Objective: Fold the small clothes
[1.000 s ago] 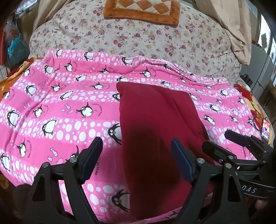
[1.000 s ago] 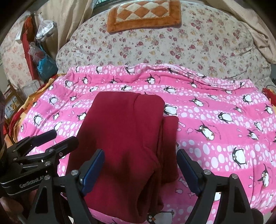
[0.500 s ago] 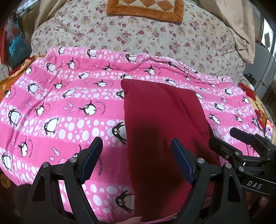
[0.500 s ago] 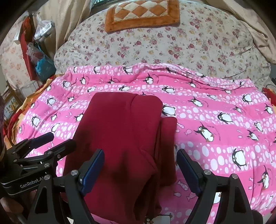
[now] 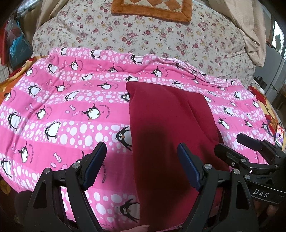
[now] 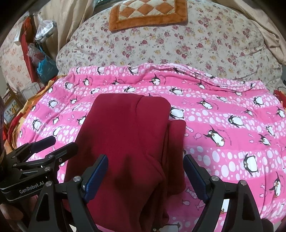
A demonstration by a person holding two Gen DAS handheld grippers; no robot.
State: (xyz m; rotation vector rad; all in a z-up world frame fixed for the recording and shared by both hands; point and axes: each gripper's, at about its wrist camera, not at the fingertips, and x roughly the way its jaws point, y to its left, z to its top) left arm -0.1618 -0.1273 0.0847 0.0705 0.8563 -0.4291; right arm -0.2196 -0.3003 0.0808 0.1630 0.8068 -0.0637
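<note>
A dark red garment (image 5: 169, 128) lies folded lengthwise on a pink penguin-print blanket (image 5: 62, 107); it also shows in the right wrist view (image 6: 125, 135), with a narrow strip sticking out along its right side (image 6: 177, 151). My left gripper (image 5: 141, 160) is open and empty, hovering over the garment's near left edge. My right gripper (image 6: 145, 171) is open and empty above the garment's near end. Each gripper shows in the other's view, the right one (image 5: 250, 151) and the left one (image 6: 46, 148).
The pink blanket (image 6: 223, 125) lies on a floral quilt (image 6: 178, 44). An orange checked mat (image 6: 148, 12) sits at the far end. Bags hang at the far left (image 6: 41, 58). Beige cloth (image 5: 250, 32) is at the far right.
Both grippers have drawn back slightly toward the near edge and stay open. The garment has not moved.
</note>
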